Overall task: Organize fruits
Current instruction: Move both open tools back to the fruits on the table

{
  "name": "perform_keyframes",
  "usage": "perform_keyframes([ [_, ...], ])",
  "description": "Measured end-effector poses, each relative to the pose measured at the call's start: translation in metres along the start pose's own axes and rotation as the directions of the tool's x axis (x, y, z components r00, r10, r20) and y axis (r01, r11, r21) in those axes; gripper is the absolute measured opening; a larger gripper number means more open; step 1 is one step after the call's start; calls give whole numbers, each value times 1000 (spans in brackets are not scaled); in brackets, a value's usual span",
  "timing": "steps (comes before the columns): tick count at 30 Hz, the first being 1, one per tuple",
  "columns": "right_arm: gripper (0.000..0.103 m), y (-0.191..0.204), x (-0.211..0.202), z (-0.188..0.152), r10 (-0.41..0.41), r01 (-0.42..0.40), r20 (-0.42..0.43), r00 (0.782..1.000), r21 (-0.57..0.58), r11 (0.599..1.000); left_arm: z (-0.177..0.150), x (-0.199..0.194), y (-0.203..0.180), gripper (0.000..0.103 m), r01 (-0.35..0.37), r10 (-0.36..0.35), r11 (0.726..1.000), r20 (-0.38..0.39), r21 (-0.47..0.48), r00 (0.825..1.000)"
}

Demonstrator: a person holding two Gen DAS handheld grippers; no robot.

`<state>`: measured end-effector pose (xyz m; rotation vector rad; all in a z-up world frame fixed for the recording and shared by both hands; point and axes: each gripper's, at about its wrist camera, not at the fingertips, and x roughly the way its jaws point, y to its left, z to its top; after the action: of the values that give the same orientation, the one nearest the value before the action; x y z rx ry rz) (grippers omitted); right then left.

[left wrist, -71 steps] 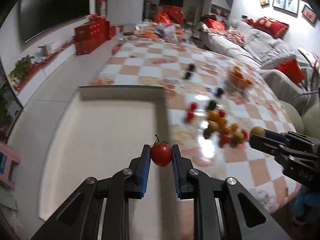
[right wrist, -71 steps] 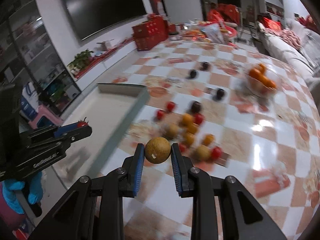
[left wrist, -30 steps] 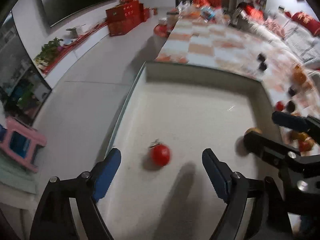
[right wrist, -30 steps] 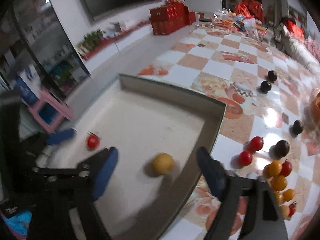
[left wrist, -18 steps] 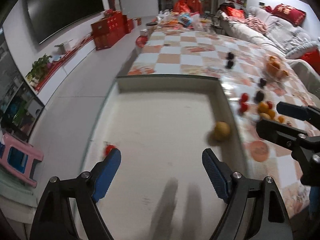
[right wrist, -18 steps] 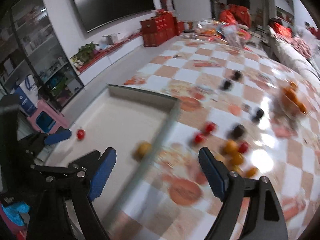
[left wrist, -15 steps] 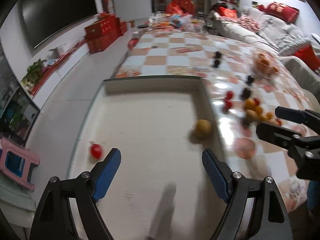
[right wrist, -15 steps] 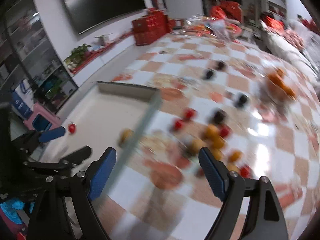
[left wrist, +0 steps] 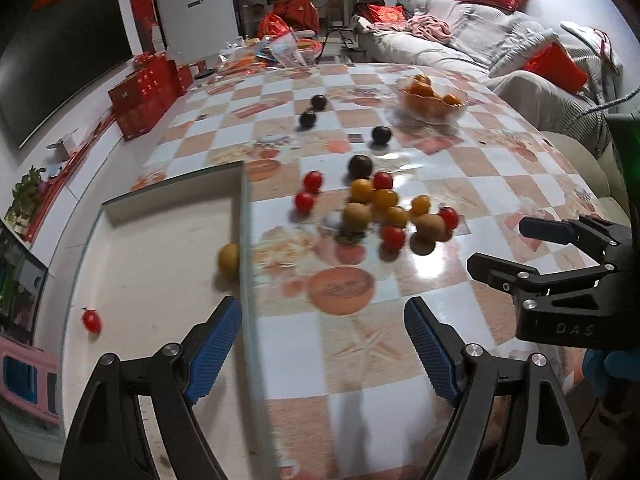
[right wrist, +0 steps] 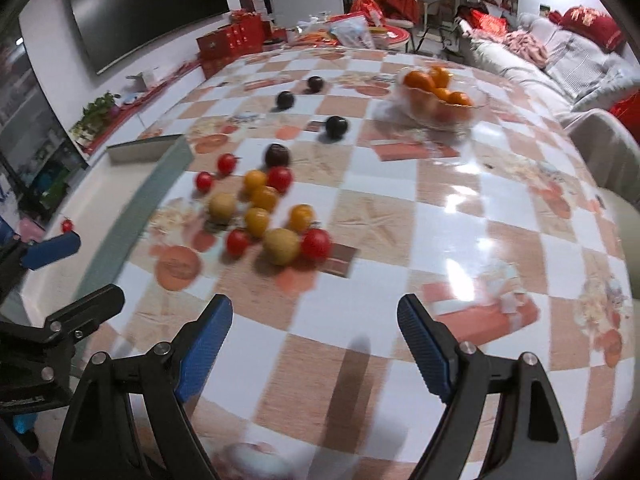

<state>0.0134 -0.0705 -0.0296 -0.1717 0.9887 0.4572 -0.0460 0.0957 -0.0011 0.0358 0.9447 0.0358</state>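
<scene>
Honestly the sorting looks barely started. Only two pieces sit in the tray point(left wrist: 168, 256) on the left side of the left wrist view: a tan round fruit point(left wrist: 229, 258) right up against the tray's inner wall, and a small red tomato point(left wrist: 91, 321) near its lower-left edge. Everything else is out on the checkered table point(right wrist: 460, 240).

The main pile point(right wrist: 264, 212) sits centre-left in the right wrist view, a loose mix of red tomatoes, little orange ones and a couple of tan ones, some touching. Four dark round fruits point(right wrist: 336, 126) are scattered further up the frame, well apart from each other. A glass bowl of oranges point(right wrist: 438, 98) sits upper right; whether it counts as sorted is anyone's guess.

The left gripper point(left wrist: 322, 344) and right gripper point(right wrist: 314, 342) both have their fingers spread wide with nothing between them, and both point toward the pile. So roughly a dozen-plus pieces look left to go.
</scene>
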Motion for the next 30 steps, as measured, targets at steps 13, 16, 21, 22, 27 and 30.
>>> perform_keyframes([
  [13,87,-22,20,-10,-39,40,12,999,-94,995,12,29,-34,84,-26,27,999,-9,39,1000],
  [16,86,-20,25,-9,-20,21,10,1000,-120,993,16,40,-38,84,-58,59,997,-9,48,998],
  [21,69,-15,32,0,-5,7,13,1000,-162,987,18,56,-34,84,-37,37,999,-31,17,999],
  [22,68,-16,33,2,2,0,14,1000,-164,986,19,59,-33,78,-27,27,1000,-37,8,999],
  [27,57,-12,40,14,34,-30,15,999,-215,976,23,70,-33,70,-7,7,1000,-55,0,998],
  [30,51,-11,45,20,60,-55,16,998,-239,969,27,77,-28,70,11,-12,1000,-62,-23,998],
])
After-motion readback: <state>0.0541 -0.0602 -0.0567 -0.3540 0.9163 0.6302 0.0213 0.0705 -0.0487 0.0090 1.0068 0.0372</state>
